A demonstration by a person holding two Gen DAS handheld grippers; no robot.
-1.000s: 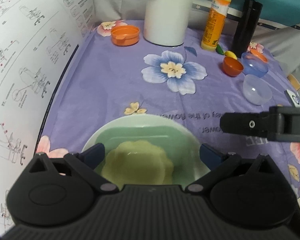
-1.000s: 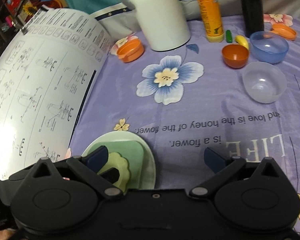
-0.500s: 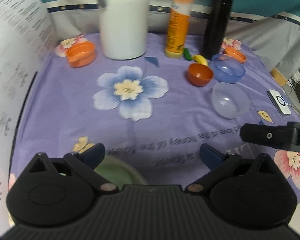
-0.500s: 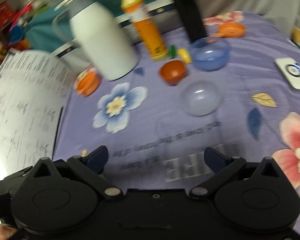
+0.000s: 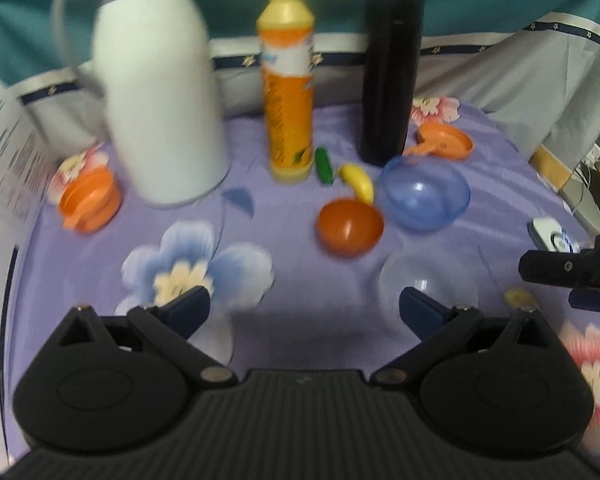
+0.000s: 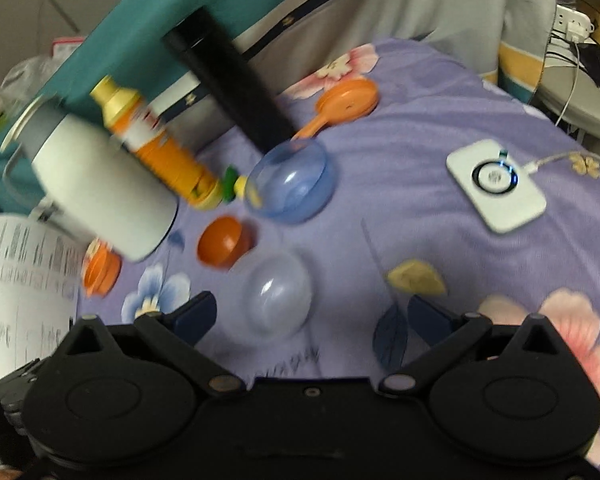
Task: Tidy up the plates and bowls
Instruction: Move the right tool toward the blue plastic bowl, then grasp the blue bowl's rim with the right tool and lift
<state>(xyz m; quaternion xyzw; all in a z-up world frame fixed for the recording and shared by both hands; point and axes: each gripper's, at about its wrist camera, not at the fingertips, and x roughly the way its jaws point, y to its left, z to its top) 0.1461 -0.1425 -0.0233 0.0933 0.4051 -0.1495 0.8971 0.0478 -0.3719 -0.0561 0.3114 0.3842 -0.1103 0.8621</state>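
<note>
Both grippers hung wide open and empty over the purple flowered cloth (image 5: 300, 208). The left gripper (image 5: 304, 306) sat low in its frame, the clear bowl (image 5: 428, 280) just beyond its right finger. Above that, centre-right, the orange bowl (image 5: 350, 222) and the blue bowl (image 5: 426, 194) stood side by side. In the right wrist view, the right gripper (image 6: 312, 316) had the clear bowl (image 6: 278, 294) between its fingers, untouched. White charger (image 6: 496, 184) at the right.
</note>
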